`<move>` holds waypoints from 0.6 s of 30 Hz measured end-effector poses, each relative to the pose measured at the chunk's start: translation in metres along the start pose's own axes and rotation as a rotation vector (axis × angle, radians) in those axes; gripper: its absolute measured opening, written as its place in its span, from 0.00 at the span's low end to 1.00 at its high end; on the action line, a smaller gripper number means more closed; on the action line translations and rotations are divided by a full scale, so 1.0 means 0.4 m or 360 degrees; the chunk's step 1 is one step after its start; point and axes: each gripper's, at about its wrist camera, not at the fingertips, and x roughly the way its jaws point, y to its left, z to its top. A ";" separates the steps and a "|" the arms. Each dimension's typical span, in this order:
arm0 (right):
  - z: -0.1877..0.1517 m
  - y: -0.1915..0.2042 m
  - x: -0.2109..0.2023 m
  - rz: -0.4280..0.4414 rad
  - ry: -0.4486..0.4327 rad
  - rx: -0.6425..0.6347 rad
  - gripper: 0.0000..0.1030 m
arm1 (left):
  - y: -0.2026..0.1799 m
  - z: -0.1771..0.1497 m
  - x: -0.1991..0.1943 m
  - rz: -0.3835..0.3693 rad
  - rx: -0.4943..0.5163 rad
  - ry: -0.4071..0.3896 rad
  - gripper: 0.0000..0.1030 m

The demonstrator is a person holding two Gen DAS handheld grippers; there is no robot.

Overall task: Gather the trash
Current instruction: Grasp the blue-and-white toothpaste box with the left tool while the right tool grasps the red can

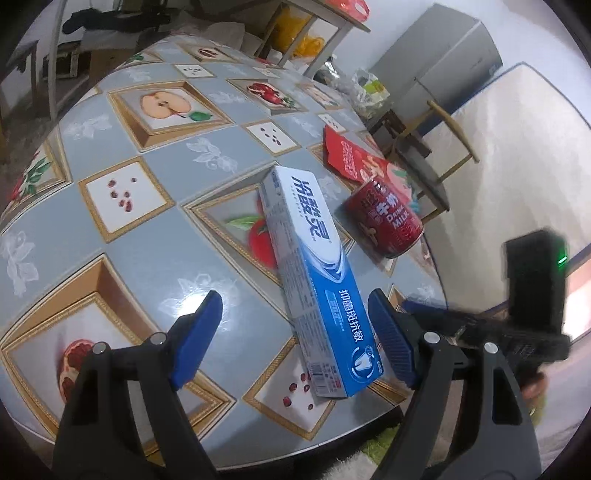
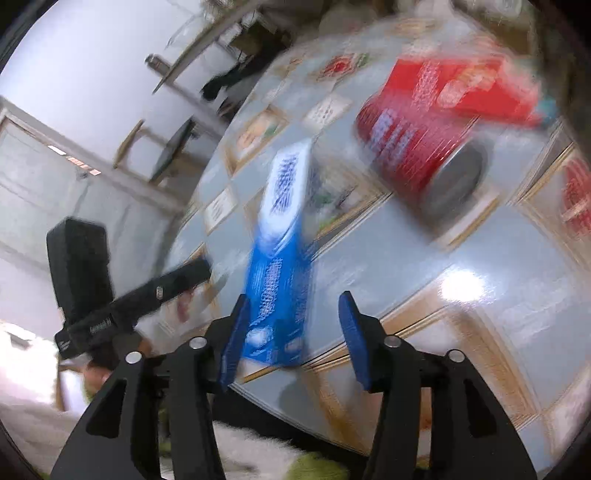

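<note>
A blue and white toothpaste box [image 1: 314, 269] lies on the fruit-patterned table [image 1: 129, 206], its near end between the blue pads of my open left gripper [image 1: 295, 317]. A red milk can [image 1: 384, 218] lies on its side beyond it, with a red packet [image 1: 351, 155] behind. In the blurred right wrist view, my open right gripper [image 2: 293, 325] sits at the table edge with the box's [image 2: 280, 251] near end by its left pad. The red can [image 2: 417, 147] lies ahead to the right, with the red packet [image 2: 472, 85] behind it.
The table edge [image 1: 332, 439] curves just under my left gripper. The other gripper's black body [image 1: 532, 295] shows at right. A chair [image 1: 424, 155], a grey cabinet [image 1: 439, 62] and a mattress [image 1: 517, 147] stand beyond the table. A shelf [image 1: 314, 22] is at the back.
</note>
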 end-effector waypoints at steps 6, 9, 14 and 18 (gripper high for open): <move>0.094 -0.054 -0.120 -0.0212 -0.0379 -0.0006 0.74 | -0.030 -0.005 0.039 -0.0002 0.0032 0.0066 0.74; 0.156 -0.105 -0.096 -0.0249 -0.0374 0.0031 0.76 | -0.041 -0.003 0.050 0.0024 0.0042 0.0078 0.74; 0.246 -0.135 0.009 -0.0291 -0.0216 -0.0018 0.76 | -0.056 0.018 0.079 0.0129 0.0068 0.0107 0.74; 0.251 -0.123 0.057 -0.0266 -0.0159 -0.0064 0.76 | -0.071 0.035 0.106 0.0160 0.0080 0.0121 0.74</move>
